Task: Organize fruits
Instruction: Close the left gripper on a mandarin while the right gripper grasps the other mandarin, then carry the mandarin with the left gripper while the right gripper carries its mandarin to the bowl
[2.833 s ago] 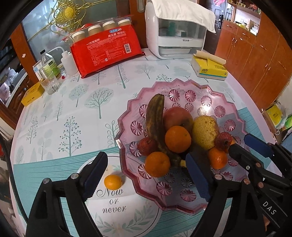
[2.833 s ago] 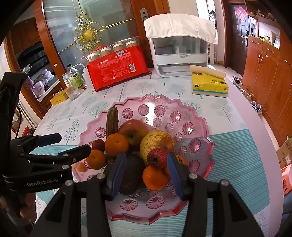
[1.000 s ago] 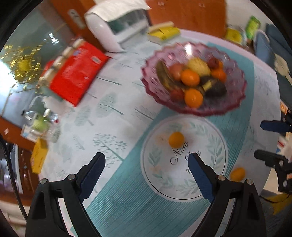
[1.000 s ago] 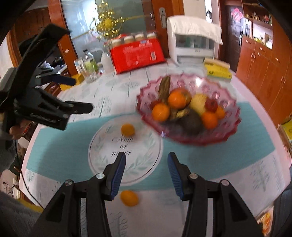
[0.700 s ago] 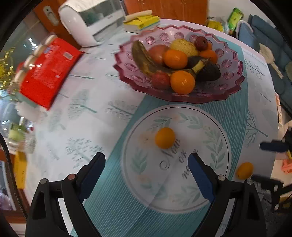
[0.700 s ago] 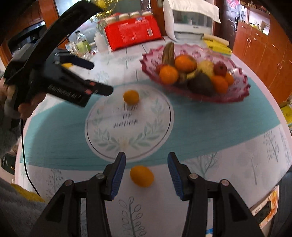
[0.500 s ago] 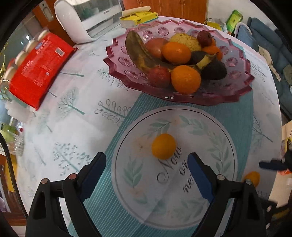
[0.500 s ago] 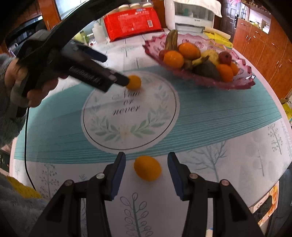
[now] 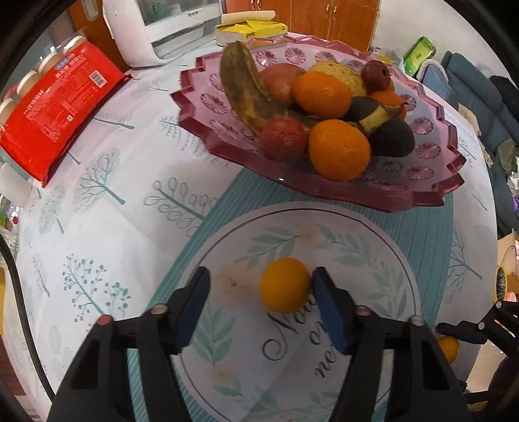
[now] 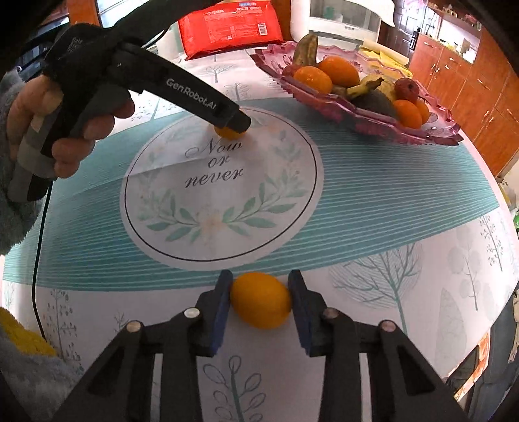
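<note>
A small orange (image 9: pixel 285 285) lies on the round "Now or never" print of the tablecloth. My left gripper (image 9: pixel 261 295) is open around it; the right pad touches it and the left pad stands apart. It also shows in the right wrist view (image 10: pixel 228 132), half hidden under the left gripper. A second small orange (image 10: pixel 260 300) lies near the table's front edge between the pads of my right gripper (image 10: pixel 259 297), which both touch it or nearly so. The pink fruit plate (image 9: pixel 418 191) holds a banana, oranges, an apple, an avocado and other fruit.
A red packet of paper cups (image 9: pixel 55 107) lies at the back left. A white appliance (image 9: pixel 155 29) and a yellow tissue box (image 9: pixel 253 31) stand behind the plate. The table edge runs close below the right gripper. The hand holding the left gripper (image 10: pixel 61 130) is at the left.
Both grippers have come down to the table. The left has closed in around the orange on the round print. The right has narrowed onto the orange near the front edge.
</note>
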{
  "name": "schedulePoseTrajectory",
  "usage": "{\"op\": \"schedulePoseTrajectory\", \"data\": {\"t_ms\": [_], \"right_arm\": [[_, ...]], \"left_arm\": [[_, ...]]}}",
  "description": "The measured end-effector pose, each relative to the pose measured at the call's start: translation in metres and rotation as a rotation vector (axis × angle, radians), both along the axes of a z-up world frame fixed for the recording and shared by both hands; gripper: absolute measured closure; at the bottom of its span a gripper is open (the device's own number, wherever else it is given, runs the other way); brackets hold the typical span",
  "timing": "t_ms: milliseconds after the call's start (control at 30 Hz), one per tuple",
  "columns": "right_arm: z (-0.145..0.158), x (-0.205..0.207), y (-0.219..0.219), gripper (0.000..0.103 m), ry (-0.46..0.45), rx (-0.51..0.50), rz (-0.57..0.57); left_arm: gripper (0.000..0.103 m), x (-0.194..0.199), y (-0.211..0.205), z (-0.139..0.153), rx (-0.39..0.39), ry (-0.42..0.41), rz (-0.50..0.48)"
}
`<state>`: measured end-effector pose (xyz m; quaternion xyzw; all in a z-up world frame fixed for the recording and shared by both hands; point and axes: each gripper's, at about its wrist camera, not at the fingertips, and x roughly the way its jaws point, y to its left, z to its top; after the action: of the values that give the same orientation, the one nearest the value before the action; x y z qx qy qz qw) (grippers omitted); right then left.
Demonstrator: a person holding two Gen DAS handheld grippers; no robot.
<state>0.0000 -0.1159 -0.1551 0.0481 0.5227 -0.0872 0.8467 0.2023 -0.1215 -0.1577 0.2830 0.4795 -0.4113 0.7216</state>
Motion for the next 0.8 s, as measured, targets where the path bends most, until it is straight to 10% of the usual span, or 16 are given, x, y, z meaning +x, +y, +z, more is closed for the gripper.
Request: {"op": "schedulePoseTrajectory", "data": {"t_ms": [233,800], "right_arm": [[0.001,0.0,-0.005,0.069,-0.002,0.015,-0.025],[0.022,0.002,-0.012,0.069,-0.088,0.042,-0.038]], "left_arm": [[0.072,-0.008,-0.003,-0.009,0.015,0.041,0.004],[0.074,-0.04,0.02,0.024,-0.018,0.023,0.097]]}}
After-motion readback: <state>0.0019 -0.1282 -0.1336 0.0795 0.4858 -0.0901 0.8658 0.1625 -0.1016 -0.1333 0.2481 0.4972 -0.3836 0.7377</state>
